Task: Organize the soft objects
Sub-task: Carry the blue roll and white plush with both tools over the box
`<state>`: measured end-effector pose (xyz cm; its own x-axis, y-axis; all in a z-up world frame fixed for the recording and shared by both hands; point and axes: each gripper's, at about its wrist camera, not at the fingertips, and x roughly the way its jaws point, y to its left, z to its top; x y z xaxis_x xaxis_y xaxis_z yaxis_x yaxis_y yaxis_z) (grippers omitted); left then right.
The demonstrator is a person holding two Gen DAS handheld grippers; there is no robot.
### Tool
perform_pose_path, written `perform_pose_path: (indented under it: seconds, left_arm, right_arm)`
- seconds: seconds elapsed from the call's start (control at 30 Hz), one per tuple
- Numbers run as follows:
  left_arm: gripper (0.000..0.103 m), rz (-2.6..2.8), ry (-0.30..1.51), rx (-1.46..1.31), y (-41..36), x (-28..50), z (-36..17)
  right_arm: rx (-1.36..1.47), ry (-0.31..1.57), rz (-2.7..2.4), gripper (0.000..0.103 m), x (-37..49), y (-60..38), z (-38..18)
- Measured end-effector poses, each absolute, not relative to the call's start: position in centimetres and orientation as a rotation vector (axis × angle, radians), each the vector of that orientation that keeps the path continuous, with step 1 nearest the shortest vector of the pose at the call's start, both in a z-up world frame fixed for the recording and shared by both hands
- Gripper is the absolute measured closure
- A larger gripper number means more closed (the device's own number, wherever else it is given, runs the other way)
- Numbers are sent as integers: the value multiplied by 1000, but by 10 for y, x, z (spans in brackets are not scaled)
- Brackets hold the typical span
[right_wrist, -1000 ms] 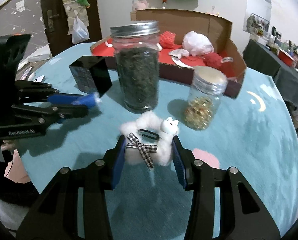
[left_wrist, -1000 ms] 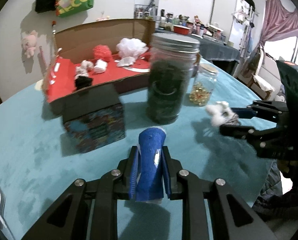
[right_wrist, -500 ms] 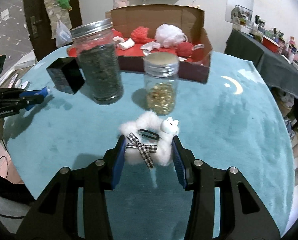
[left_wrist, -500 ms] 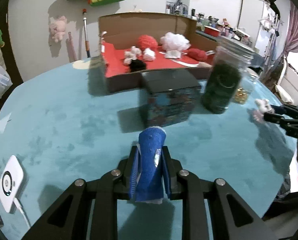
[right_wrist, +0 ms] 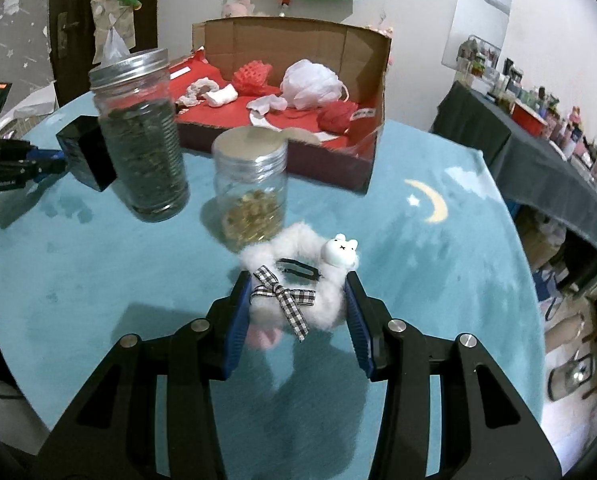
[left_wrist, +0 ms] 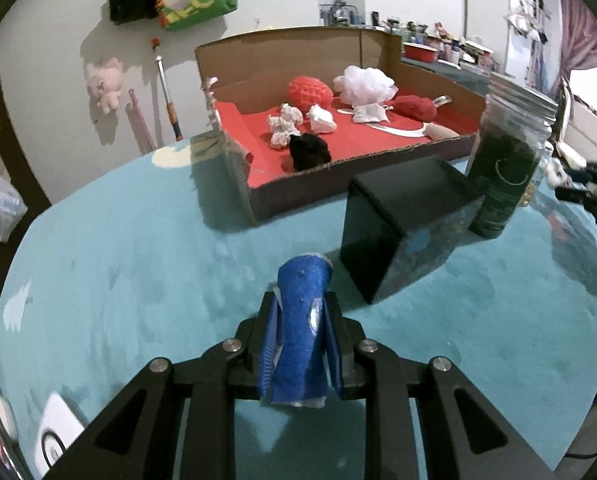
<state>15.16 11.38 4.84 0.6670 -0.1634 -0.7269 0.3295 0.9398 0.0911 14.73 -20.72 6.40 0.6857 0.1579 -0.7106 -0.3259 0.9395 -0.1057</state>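
Left gripper [left_wrist: 300, 320] is clamped nearly closed on a rolled blue felt piece [left_wrist: 300, 324] above the near teal tablecloth [left_wrist: 138, 264]. Right gripper [right_wrist: 296, 304] squeezes a fluffy white scrunchie with a checkered bow [right_wrist: 298, 280], jaws partway apart, near the small glass jar of gold bits [right_wrist: 251, 192]. Open cardboard box with red lining [left_wrist: 338, 128] sits at the far side.

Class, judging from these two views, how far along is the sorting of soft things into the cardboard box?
Done: several soft items lie in the cardboard box. In hand: the left gripper holds a blue felt roll; the right gripper holds a white fluffy scrunchie. Left: boxing both.
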Motion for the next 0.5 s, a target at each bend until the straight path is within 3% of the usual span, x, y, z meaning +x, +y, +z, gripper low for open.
perform_pose_path:
  seconds: [0.5]
  left_arm:
    - [80,-348,761,292,116,181,67]
  right_arm:
    - [-399,723,301,61,191,-205,76]
